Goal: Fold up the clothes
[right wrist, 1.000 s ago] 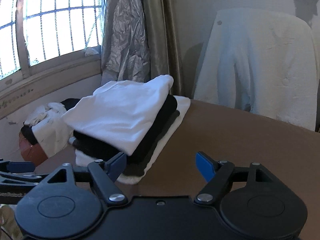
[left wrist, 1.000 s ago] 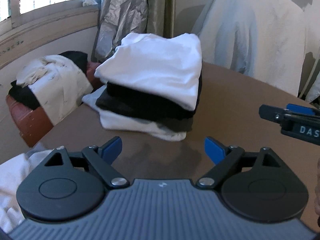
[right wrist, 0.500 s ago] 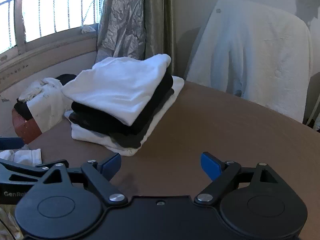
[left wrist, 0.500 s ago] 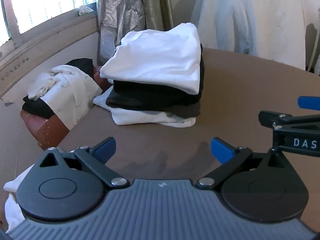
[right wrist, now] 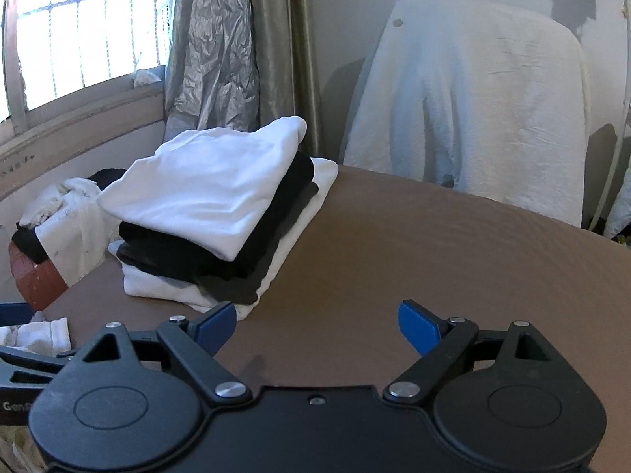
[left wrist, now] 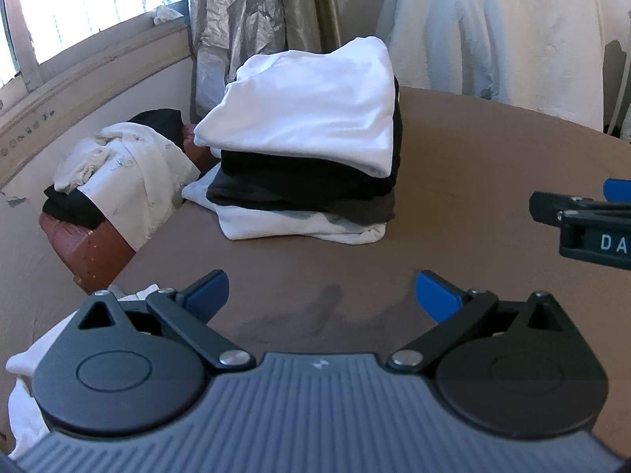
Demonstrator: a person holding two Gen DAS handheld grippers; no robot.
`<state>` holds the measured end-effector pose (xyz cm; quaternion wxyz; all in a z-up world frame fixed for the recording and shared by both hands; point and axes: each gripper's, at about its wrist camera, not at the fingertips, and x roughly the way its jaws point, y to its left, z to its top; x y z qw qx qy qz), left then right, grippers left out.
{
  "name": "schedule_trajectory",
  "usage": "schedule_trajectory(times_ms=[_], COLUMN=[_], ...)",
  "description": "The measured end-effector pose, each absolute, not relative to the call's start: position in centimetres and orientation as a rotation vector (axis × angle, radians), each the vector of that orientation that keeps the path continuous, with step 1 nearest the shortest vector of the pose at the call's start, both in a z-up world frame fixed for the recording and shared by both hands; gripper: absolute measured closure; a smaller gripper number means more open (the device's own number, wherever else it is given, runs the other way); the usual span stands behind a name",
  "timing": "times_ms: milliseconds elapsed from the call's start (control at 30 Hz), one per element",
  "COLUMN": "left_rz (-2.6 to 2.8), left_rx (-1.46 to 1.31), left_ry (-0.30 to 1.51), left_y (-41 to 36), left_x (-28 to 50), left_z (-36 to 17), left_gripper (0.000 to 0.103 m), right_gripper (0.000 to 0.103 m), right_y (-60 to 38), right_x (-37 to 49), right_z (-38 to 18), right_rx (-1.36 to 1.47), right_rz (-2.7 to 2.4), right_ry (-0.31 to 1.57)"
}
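Both pairs of blue-tipped fingers stand spread wide with nothing between them: the left gripper (left wrist: 321, 293) hangs over the near part of the brown table (left wrist: 473, 205), and the right gripper (right wrist: 317, 325) does the same a little to its right, its black side showing at the right edge of the left wrist view. Far to the left, beyond the table's edge, a heap of unfolded clothes (left wrist: 122, 165), white cloth over black, lies on a reddish-brown seat (left wrist: 84, 240) below the window (right wrist: 79, 35). Near the left gripper, at the table's near left edge, a crumpled white garment (left wrist: 27, 358) lies partly hidden behind the gripper body; in the right wrist view it appears as a small white bundle (right wrist: 39, 333) at the left. On the far left part of the table sits the stack of folded clothes (left wrist: 303, 149): a white piece on the bottom, dark grey and black pieces in the middle, and a folded white shirt (right wrist: 205, 185) on top, tilted and overhanging the layers below. The stack is well apart from both grippers. Behind it hang a crinkled silver curtain (right wrist: 213, 43) and an olive curtain (right wrist: 276, 47). Farther right, past the table's far edge, a white cloth (right wrist: 473, 110) is draped over what seems to be a chair back.
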<state>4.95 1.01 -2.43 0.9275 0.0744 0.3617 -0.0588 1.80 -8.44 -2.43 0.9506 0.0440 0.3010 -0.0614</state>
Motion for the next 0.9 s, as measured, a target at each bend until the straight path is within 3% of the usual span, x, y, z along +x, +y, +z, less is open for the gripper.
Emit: schedule_trajectory(times_ms=[900], left_rz=[-0.128], left_rx=[0.224], left_ry=[0.713], left_y=[0.1], left_x=[4.4], left_z=[-2.0], left_gripper=[0.0], right_gripper=[0.011], right_y=[-7.0], right_x=[1.8], right_z=[-2.7], right_rx=[0.067], right_rz=[-0.117], right_ry=[0.604])
